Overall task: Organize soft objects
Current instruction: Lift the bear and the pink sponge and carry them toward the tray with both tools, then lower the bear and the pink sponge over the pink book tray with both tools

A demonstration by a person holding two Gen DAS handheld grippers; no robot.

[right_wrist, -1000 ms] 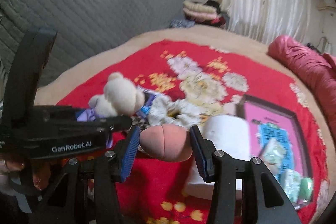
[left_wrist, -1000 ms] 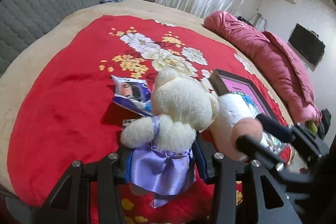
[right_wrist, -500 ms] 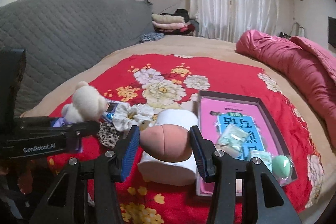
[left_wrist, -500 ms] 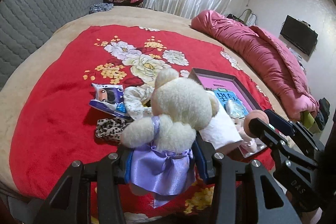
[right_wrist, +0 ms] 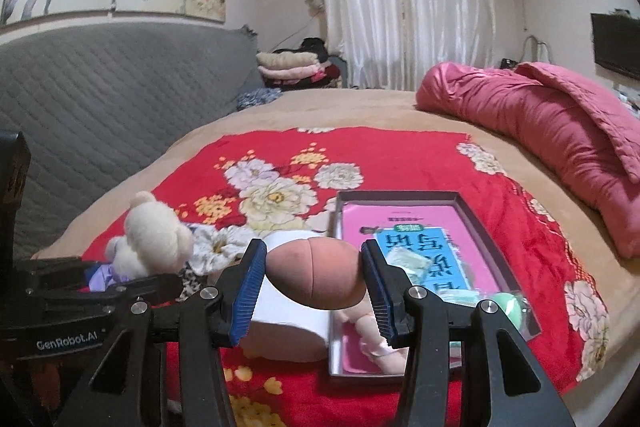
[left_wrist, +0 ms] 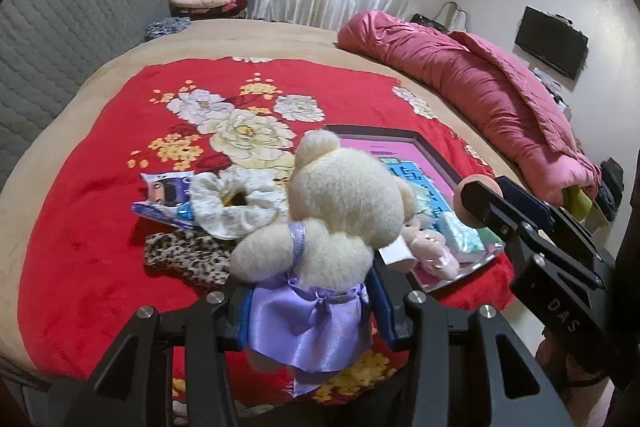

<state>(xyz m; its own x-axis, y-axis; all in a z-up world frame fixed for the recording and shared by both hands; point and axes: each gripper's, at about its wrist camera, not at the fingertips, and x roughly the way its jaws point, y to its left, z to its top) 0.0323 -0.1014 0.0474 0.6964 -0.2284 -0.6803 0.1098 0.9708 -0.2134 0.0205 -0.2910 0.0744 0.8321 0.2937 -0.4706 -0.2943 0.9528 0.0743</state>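
My left gripper [left_wrist: 308, 303] is shut on a cream teddy bear [left_wrist: 340, 211] in a purple satin dress, held above the near edge of the red floral blanket [left_wrist: 100, 227]. My right gripper [right_wrist: 314, 283] is shut on a pink egg-shaped sponge [right_wrist: 316, 275], held above a white paper roll [right_wrist: 280, 311]. The sponge also shows in the left wrist view [left_wrist: 466, 201], and the bear in the right wrist view [right_wrist: 154, 235]. A white scrunchie [left_wrist: 232, 199] and a leopard scrunchie [left_wrist: 188, 255] lie on the blanket.
A dark tray [right_wrist: 472, 203] holds a pink book, small packets, a green sponge [right_wrist: 510, 307] and a pink doll [right_wrist: 376, 339]. A blue-purple packet [left_wrist: 160, 203] lies by the scrunchies. A rolled pink quilt [right_wrist: 560, 123] lies at right, a grey headboard [right_wrist: 100, 87] at left.
Both grippers have pulled back and up from the bed with the bear and the sponge still held. More of the tray, the scrunchies and the room shows now.
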